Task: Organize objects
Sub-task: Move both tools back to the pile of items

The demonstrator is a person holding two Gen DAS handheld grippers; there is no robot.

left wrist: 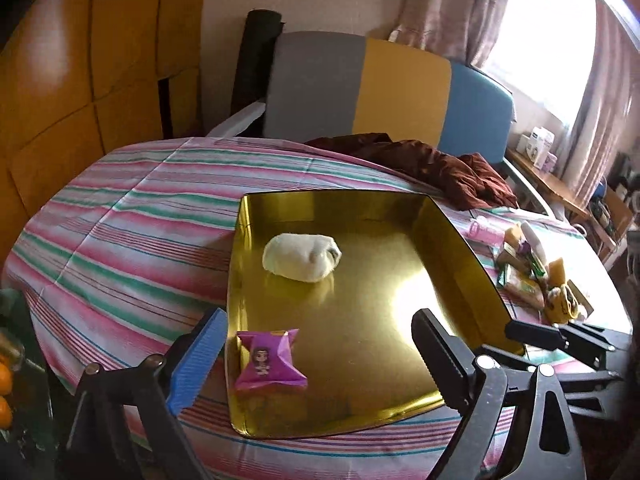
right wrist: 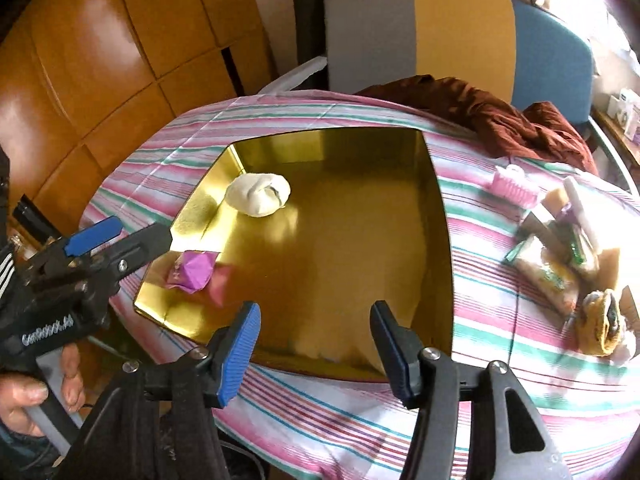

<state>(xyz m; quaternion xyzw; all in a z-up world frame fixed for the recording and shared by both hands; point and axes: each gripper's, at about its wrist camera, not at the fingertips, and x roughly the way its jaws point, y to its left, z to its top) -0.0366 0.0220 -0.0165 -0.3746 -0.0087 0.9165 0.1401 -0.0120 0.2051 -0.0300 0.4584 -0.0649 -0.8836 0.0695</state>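
Note:
A gold tray (left wrist: 448, 232) (right wrist: 440, 216) lies on the striped tablecloth. In it are a white rolled sock (left wrist: 302, 256) (right wrist: 259, 193) toward the back and a purple snack packet (left wrist: 270, 360) (right wrist: 194, 270) at the near left corner. My left gripper (left wrist: 320, 344) is open and empty, its jaws either side of the packet and tray; it also shows in the right wrist view (right wrist: 136, 236). My right gripper (right wrist: 316, 340) is open and empty over the tray's near edge; it also shows in the left wrist view (left wrist: 552, 336).
To the right of the tray lies a heap of small things: a pink brush (right wrist: 510, 186), snack packets (right wrist: 548, 268) (left wrist: 524, 284), a yellow sock (right wrist: 604, 320) (left wrist: 562, 304). A dark red cloth (left wrist: 440, 164) (right wrist: 500, 116) lies at the back. A chair (left wrist: 396, 88) stands behind the table.

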